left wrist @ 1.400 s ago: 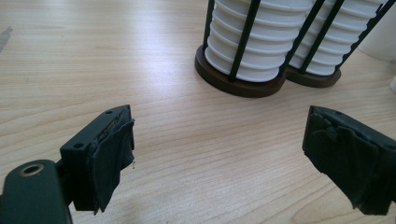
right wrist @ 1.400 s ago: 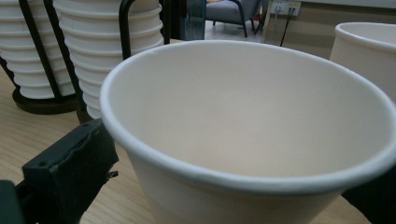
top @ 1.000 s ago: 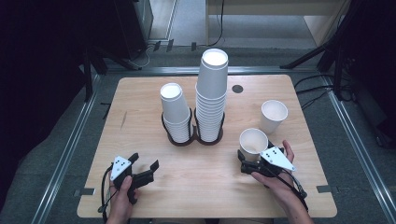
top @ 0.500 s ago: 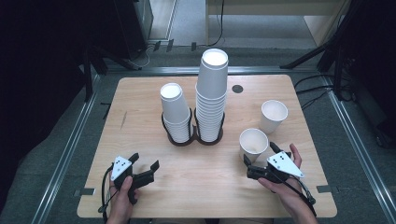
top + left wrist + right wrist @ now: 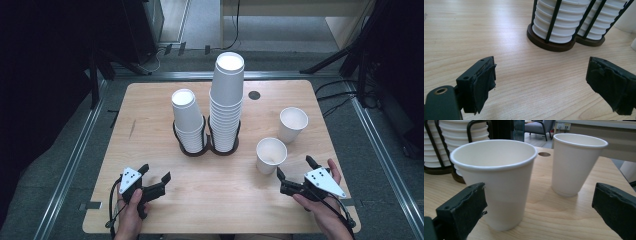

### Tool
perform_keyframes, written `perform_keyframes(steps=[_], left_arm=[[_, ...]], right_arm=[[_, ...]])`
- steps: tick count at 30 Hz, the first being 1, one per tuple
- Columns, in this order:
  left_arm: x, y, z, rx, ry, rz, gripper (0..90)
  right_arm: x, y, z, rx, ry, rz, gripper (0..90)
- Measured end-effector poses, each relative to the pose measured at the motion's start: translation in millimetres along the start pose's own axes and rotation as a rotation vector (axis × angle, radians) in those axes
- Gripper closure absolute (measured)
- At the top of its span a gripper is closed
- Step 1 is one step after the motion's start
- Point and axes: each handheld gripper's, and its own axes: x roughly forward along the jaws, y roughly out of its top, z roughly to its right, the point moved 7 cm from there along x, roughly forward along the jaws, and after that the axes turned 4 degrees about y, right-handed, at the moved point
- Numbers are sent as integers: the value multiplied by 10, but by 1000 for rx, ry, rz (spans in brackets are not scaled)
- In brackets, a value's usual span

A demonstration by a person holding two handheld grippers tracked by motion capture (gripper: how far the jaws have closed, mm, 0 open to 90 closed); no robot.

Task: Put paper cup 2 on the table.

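Jaws on both your grippers stand released, nothing between them. Your bench (image 5: 150,115) carries the two-ring cup holder (image 5: 206,148) with its stacks; the nearer paper cup (image 5: 270,155) stands just ahead of your right gripper (image 5: 295,174), well apart from your left gripper (image 5: 155,172).

A light wooden table (image 5: 150,110) stands on grey floor (image 5: 55,165) between metal rails (image 5: 75,160), with dark surroundings.
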Motion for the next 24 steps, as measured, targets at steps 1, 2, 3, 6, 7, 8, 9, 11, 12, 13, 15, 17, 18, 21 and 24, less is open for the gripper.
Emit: perform_keyframes(steps=[1, 2, 3, 6, 7, 8, 9, 11, 12, 13, 15, 17, 18, 21, 24], left_arm=[[-1, 0, 0, -1, 0, -1, 93], [0, 0, 0, 0, 0, 0, 93], [0, 0, 0, 1, 0, 0, 93], [-1, -1, 1, 3, 1, -1, 93], [-2, -1, 1, 4, 1, -1, 93], [-2, -2, 1, 4, 1, -2, 93], [-2, -1, 1, 4, 1, -2, 93], [0, -1, 1, 3, 1, -2, 93], [-1, -1, 0, 3, 1, -2, 93], [0, -1, 0, 2, 1, -2, 93], [0, -1, 1, 3, 1, -1, 93], [0, -1, 1, 5, 2, -2, 93], [0, -1, 1, 6, 2, -2, 93], [2, -2, 3, 7, 4, -3, 93], [3, -2, 2, 7, 3, -5, 93]], right_arm=[[-11, -4, 20, 0, -2, 0, 0], [-29, -12, 53, 4, -10, -2, 0], [-40, -17, 82, 3, -16, 0, 0], [-61, -18, 177, 15, -42, 3, 0], [-64, -21, 200, 15, -50, 4, 0], [-68, -32, 238, 8, -62, 3, 0], [-74, -45, 262, 2, -71, -2, 0], [-95, -80, 325, -1, -90, -9, 0], [-121, -103, 371, 1, -101, -14, 0], [-136, -109, 397, 2, -109, -14, 0], [-179, -121, 466, 8, -124, -16, 0], [-223, -129, 535, 17, -140, -14, 0], [-244, -134, 571, 22, -150, -13, 0], [-285, -142, 685, 40, -186, -10, 0], [-313, -177, 782, 53, -218, -21, 0]])
